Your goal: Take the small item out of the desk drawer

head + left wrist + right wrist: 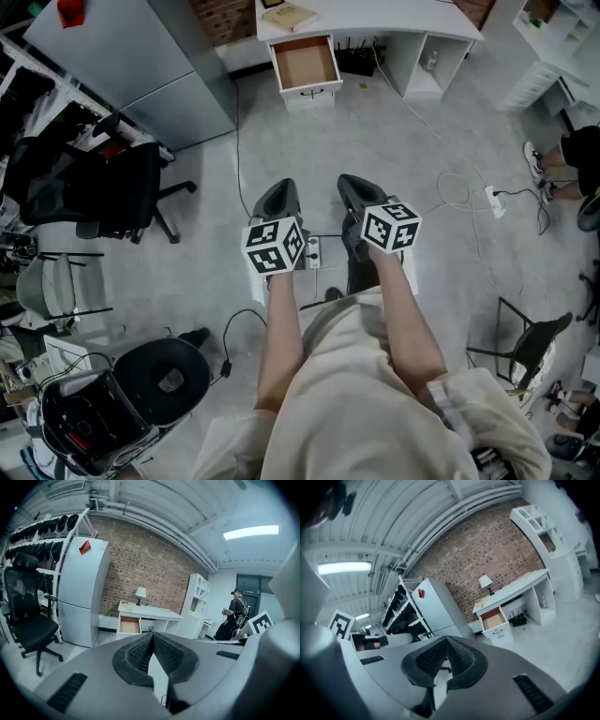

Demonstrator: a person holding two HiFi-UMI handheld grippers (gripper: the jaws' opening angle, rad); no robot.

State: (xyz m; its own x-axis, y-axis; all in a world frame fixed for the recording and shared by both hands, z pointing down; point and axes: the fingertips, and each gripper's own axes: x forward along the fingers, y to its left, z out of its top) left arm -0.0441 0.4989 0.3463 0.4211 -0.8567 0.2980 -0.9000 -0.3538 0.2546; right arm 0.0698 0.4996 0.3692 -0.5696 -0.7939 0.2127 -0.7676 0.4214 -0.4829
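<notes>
The white desk (375, 17) stands far ahead by the brick wall. Its drawer (305, 64) is pulled open and shows a brown inside; I see no small item in it from here. The drawer (129, 625) also shows in the left gripper view, and the drawer (492, 619) appears again in the right gripper view. My left gripper (278, 192) and right gripper (356, 186) are held side by side over the floor, well short of the desk. The left gripper (152, 635) and the right gripper (446, 640) are both shut, tips touching, with nothing between them.
A grey cabinet (131, 56) stands left of the desk and a black office chair (103, 187) at the left. A power strip with cables (492, 199) lies on the floor at the right. A person (234, 616) stands by white shelves (197, 597).
</notes>
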